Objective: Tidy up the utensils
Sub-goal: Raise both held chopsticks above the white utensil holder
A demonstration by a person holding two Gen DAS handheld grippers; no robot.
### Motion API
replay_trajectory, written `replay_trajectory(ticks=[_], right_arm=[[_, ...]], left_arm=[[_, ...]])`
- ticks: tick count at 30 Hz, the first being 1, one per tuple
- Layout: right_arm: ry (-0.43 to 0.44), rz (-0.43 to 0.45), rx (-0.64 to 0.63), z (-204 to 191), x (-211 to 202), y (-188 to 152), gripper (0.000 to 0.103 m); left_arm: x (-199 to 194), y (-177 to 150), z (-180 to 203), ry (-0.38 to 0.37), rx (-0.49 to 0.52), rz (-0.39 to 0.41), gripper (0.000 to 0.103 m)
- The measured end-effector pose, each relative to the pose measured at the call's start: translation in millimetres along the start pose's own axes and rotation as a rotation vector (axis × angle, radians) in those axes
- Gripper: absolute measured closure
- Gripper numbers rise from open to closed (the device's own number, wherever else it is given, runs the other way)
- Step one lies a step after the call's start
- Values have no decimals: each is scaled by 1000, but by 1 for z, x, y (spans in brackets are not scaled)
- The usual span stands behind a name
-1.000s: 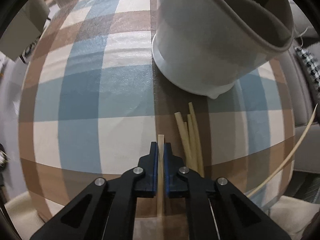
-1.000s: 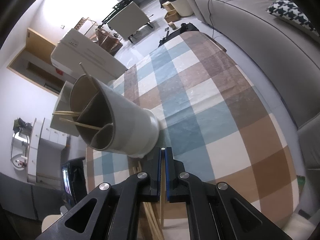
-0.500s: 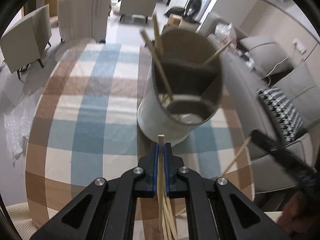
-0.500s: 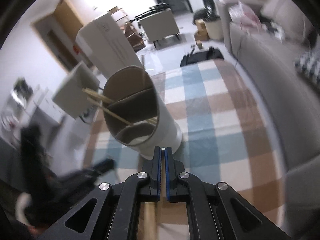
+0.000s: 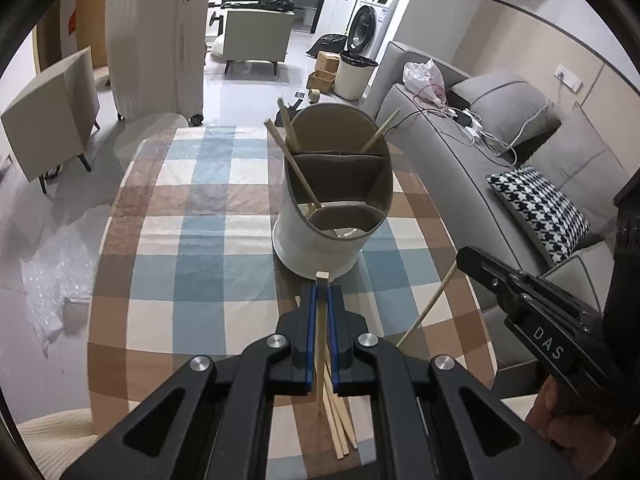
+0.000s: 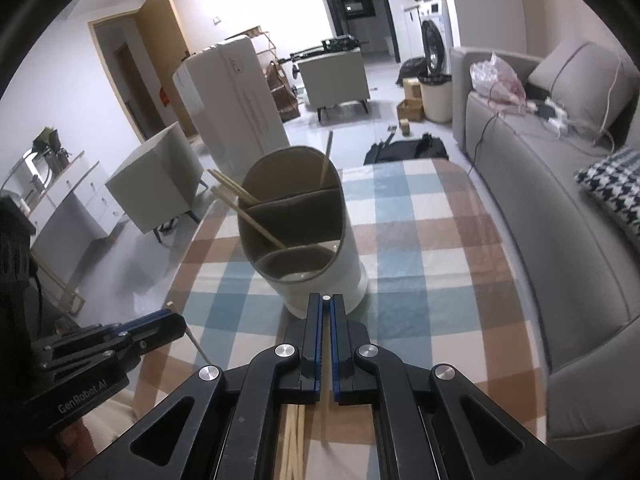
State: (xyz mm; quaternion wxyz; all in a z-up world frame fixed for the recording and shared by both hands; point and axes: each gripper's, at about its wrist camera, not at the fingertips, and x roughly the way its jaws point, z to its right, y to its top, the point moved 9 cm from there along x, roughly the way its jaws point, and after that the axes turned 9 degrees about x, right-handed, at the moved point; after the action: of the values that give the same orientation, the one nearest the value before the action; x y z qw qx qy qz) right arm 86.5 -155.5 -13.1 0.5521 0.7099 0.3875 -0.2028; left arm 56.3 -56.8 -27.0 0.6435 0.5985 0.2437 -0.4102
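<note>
Surface: checked tablecloth [image 5: 224, 264], sofa [image 5: 500, 184] alongside.
Left gripper [image 5: 322, 284]: clenched on one chopstick [image 5: 321, 320] — long axis along the fingers.
Right gripper [image 6: 327, 300]: clamped on another chopstick [image 5: 430, 304].
Holder [image 5: 332, 216]: upright, just ahead of both — left nearer.
Loose chopsticks [image 5: 340, 428]: lying below.
Writing: "DAS", "GenRobot.AI".
</note>
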Motion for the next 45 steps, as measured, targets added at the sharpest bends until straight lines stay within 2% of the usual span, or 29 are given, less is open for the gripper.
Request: replay_trajectory(ticks=[12, 20, 31, 45], right_arm=[[10, 66, -10, -10, -42, -7, 101], [46, 121, 24, -15, -78, 3, 101], [68, 204, 3, -33, -111, 69, 101], [88, 250, -35, -55, -92, 179, 101]], left_arm=[[-45, 1, 3, 17, 10, 39, 102], [-75, 17, 12, -3, 25, 95, 102], [-93, 68, -1, -6, -22, 175, 102], [-71, 142, -31, -50, -114, 241, 102]])
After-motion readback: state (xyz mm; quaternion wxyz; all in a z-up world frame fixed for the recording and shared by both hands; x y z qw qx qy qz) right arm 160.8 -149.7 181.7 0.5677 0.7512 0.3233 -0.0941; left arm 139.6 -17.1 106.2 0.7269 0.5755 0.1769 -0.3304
